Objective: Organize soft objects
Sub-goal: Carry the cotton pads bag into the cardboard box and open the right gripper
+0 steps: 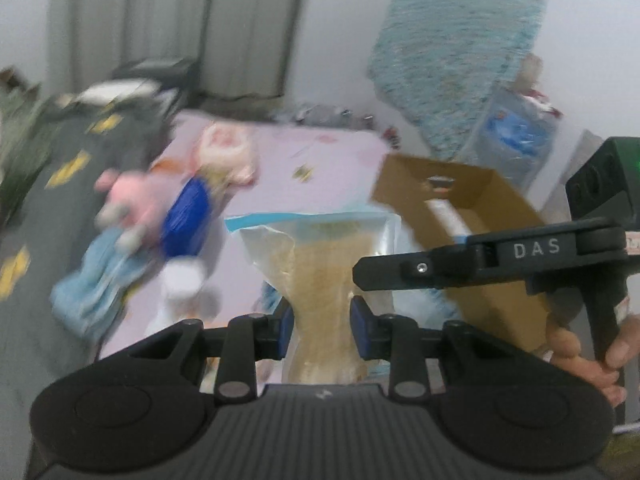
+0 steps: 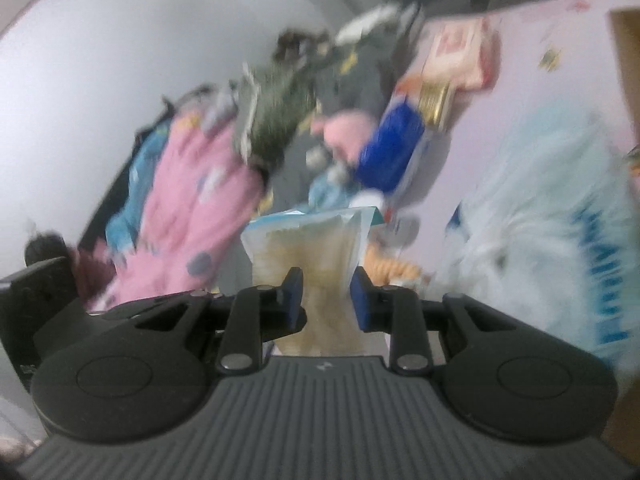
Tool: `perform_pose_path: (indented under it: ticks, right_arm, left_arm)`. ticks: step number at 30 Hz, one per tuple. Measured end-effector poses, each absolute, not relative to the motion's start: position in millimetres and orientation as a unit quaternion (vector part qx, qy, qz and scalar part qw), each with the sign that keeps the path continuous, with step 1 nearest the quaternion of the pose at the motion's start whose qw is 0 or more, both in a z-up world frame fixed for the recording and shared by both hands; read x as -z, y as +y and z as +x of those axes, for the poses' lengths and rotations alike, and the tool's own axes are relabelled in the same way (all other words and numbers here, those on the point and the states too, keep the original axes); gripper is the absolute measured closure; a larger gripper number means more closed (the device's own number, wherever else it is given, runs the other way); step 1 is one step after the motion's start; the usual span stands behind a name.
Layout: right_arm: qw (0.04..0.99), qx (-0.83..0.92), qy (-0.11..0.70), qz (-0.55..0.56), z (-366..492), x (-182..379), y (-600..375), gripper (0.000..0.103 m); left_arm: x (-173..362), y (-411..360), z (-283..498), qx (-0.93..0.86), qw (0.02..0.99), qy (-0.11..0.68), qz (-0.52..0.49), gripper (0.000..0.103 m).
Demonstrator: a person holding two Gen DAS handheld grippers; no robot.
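Note:
A clear zip bag (image 1: 320,264) with a blue seal strip and soft beige filling hangs above the pink bed sheet (image 1: 328,160). My left gripper (image 1: 322,320) is shut on its narrow lower part, with both blue pads pressing in. The black finger of my right gripper (image 1: 372,276) reaches in from the right and touches the bag's right edge; a hand (image 1: 600,360) holds its handle. In the right wrist view the right gripper (image 2: 326,300) is shut on the same kind of bag (image 2: 308,248), squeezed between its blue pads. Both views are motion-blurred.
An open cardboard box (image 1: 460,200) stands to the right on the bed. Plush toys and a blue item (image 1: 184,220) lie to the left beside a dark blanket (image 1: 52,200). A white plastic bag with blue print (image 2: 540,220) and a pink garment (image 2: 192,200) flank the held bag.

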State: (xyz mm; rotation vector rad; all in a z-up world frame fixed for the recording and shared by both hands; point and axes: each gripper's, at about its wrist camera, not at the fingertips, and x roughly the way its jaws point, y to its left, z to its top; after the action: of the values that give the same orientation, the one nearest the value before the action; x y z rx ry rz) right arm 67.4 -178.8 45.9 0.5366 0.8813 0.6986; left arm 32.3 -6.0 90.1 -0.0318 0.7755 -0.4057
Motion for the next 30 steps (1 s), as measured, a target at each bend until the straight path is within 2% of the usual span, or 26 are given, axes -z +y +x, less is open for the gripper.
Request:
perform_pose_path:
  ticks: [8,18,20,24,30]
  right_arm:
    - [0.856,-0.233,0.354,0.297,75.3,-79.1,-307.5,0.078]
    - [0.858,-0.079,0.397,0.317,141.1,-51.4,-453.0,0.078]
    - [0.863,-0.051,0.397,0.307,156.3,-48.2,-473.2,0.078]
    - [0.866,-0.005,0.387,0.316,179.9,-37.6,-514.2,0.076]
    - [0.867,0.027,0.383,0.318,193.0,-18.7,-536.1,0.076]
  left_arm:
    - [-111.9,-126.2,107.9,0.302,0.874,0.381,-0.005,0.072]
    - [-51.9,-281.5,221.5,0.359,0.809,0.465,-0.021,0.071]
    - [-41.2,-304.0,237.3,0.359,0.805,0.472,-0.024,0.067]
    - [-13.7,-332.2,263.4,0.340,0.800,0.492,-0.035,0.049]
    - [3.8,-323.9,277.0,0.315,0.798,0.512,-0.046,0.045]
